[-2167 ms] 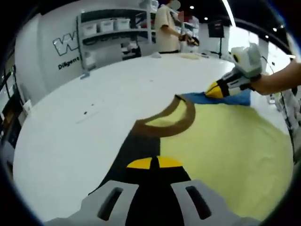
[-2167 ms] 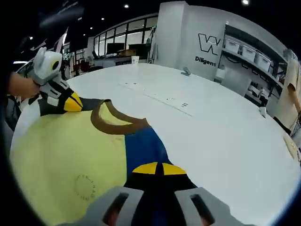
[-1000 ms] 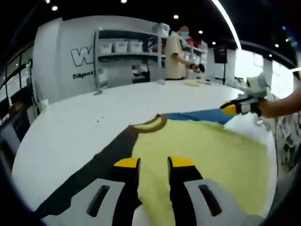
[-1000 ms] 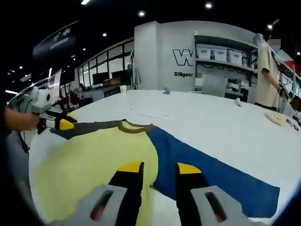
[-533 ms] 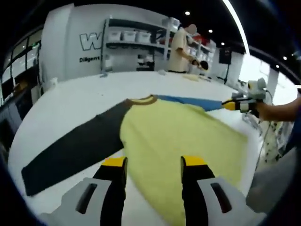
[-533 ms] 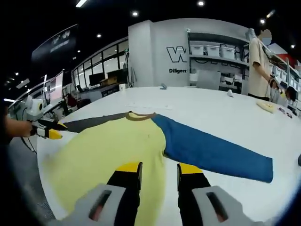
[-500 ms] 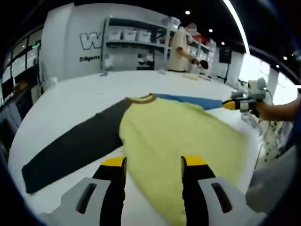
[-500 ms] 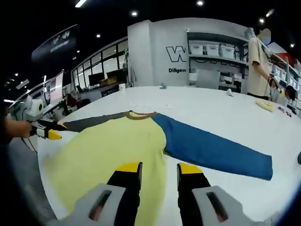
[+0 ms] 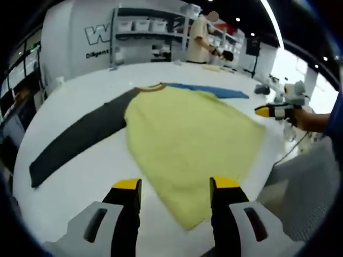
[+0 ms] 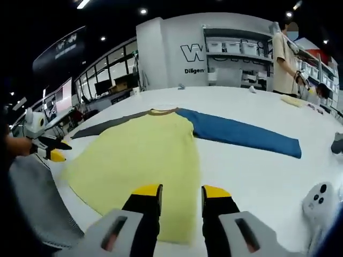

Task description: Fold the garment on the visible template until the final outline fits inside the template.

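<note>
Since half second ago: both cameras pulled back and higher; shirt (image 9: 187, 128) lies flat, spread on white table (image 9: 80, 176), dark sleeve (image 9: 80, 134) at left, yellow body, blue sleeve (image 10: 241, 134) at right. Left gripper (image 9: 174, 184) jaws wide apart, holding nothing, above near hem. Right gripper (image 10: 181, 191) jaws narrowly parted, holding nothing. White controller (image 10: 320, 201) at table edge now visible. Template outline hard to make out.

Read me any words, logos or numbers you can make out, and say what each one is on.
"W": big outlined letter on the wall, cut off.
"Diligen": small line under it on the same wall, cut off.
Shelf bins: any labels too small to read.
Shirt: no readable print.
</note>
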